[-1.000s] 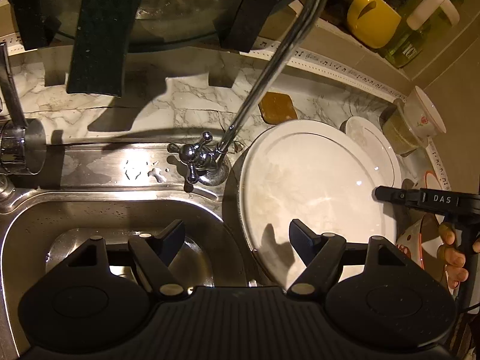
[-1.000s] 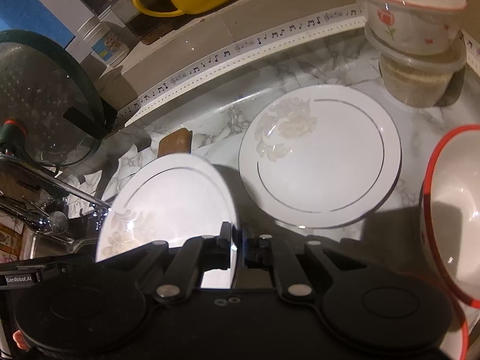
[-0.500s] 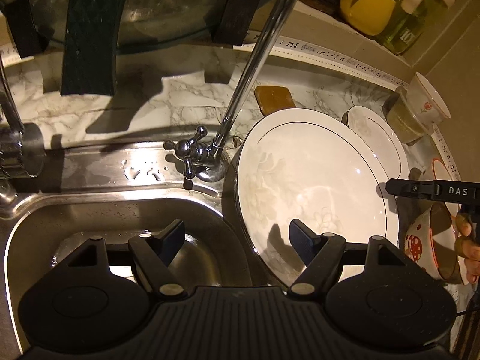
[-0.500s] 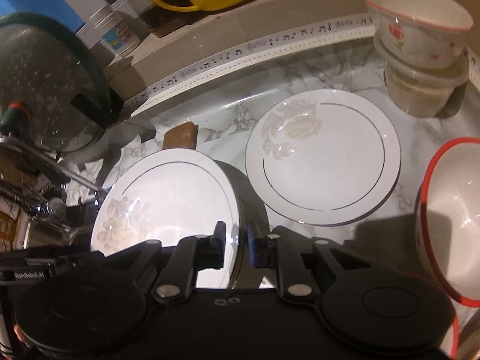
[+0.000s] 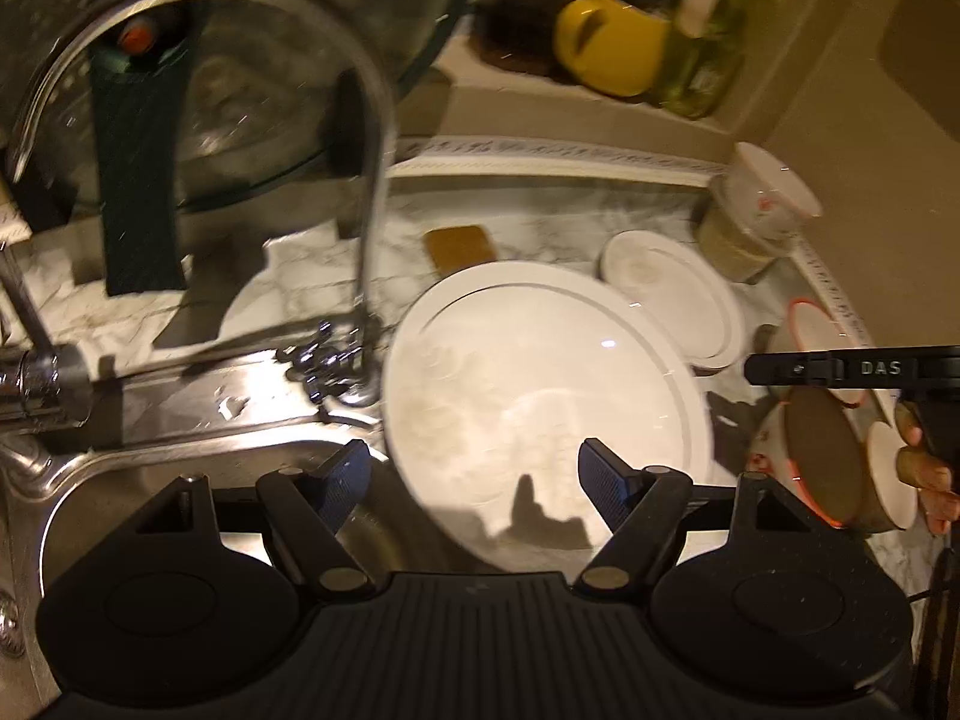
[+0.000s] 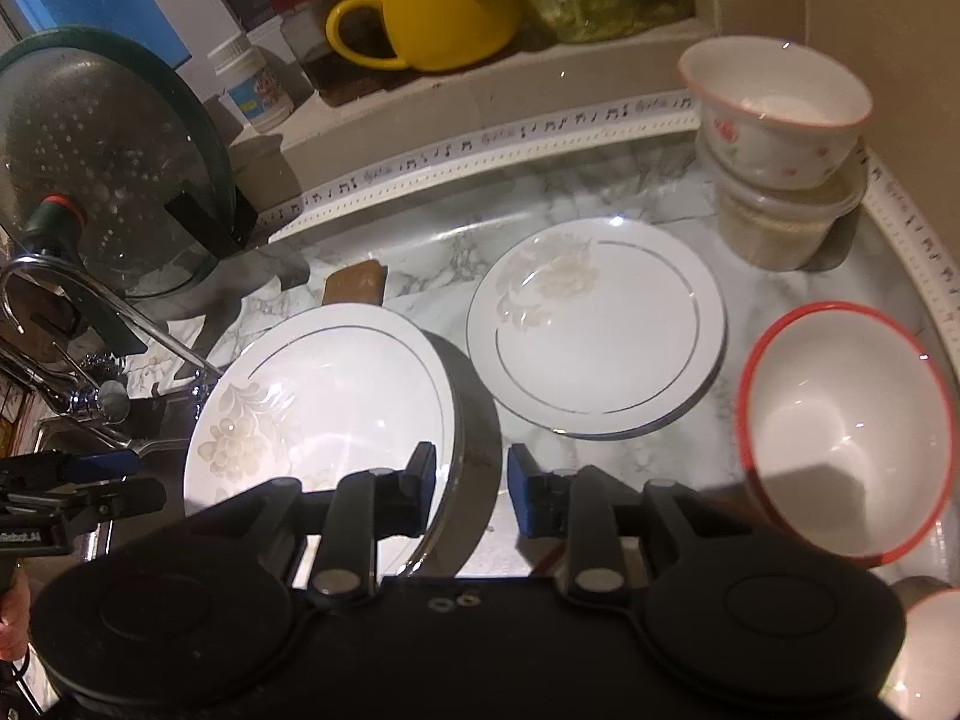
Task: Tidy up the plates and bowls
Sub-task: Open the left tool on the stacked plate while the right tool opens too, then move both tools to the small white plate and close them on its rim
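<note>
**Big plate by the sink, both grippers open**

Left wrist view: the left gripper (image 5: 468,471) had its fingers spread wide and held nothing. The big white plate (image 5: 540,396) sat tilted at the edge of the sink (image 5: 180,450), beside the tap (image 5: 336,360). A smaller plate (image 5: 672,294) lay behind it.

Right wrist view: the right gripper (image 6: 471,489) was open, with its fingers either side of the big white plate's (image 6: 324,408) rim. The smaller plate (image 6: 597,330) lay flat on the marble counter (image 6: 660,192). A red-rimmed bowl (image 6: 840,432) sat just beside it.

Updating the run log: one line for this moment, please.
left tool: open, empty | right tool: open, astride big plate rim | small plate: flat on counter
</note>
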`<state>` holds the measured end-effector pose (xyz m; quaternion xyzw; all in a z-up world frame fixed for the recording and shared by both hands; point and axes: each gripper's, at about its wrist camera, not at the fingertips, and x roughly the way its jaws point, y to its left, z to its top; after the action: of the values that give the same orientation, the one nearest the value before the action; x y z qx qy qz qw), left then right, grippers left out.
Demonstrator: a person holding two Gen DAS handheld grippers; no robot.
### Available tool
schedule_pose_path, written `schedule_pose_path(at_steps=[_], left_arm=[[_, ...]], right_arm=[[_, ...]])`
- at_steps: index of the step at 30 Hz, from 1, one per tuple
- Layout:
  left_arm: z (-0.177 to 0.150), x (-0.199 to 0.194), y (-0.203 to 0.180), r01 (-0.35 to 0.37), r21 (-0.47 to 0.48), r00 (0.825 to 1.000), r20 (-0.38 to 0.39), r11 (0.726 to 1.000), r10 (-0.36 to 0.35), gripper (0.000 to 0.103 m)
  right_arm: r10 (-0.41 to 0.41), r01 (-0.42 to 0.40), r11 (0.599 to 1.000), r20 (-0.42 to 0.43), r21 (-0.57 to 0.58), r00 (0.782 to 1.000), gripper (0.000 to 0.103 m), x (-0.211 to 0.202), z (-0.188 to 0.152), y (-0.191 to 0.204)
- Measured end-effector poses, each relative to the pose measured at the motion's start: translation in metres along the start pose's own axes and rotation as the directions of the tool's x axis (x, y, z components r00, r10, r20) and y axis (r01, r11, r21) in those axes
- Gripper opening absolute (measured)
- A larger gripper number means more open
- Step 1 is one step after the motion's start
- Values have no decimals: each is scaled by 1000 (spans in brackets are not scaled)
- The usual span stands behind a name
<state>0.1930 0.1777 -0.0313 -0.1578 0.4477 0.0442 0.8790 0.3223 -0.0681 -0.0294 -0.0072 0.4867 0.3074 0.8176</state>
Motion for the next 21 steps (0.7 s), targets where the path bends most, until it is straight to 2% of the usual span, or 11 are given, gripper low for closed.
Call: schedule_pose_path(at_steps=[7,9,12,14,16,18,21], left_arm=[[15,-3,-30,9,75,1000,23,997,-11,76],[22,0,-38,7,96,1000,24,995,-9,76],[34,7,-51,-2,111,1000,18,994,0,76],[44,12,-59,10,119,1000,22,993,-12,76],[54,17,-68,22,127,999,24,992,-26,77],[65,23,-76,37,138,999,28,990,-41,81],[83,38,-85,55,135,998,9,989,-57,81]], right_arm=[[-16,16,1000,30,-11,999,38,-16,2,0],[-22,22,1000,40,-7,999,51,-20,5,-1],[-36,36,999,59,-4,998,66,-25,11,-4],[-44,44,999,74,-1,996,67,-28,17,-8],[-52,52,999,80,5,995,71,-29,22,-12],[-63,63,998,85,8,994,79,-28,28,-17],[-79,77,997,85,25,993,84,-24,38,-26]])
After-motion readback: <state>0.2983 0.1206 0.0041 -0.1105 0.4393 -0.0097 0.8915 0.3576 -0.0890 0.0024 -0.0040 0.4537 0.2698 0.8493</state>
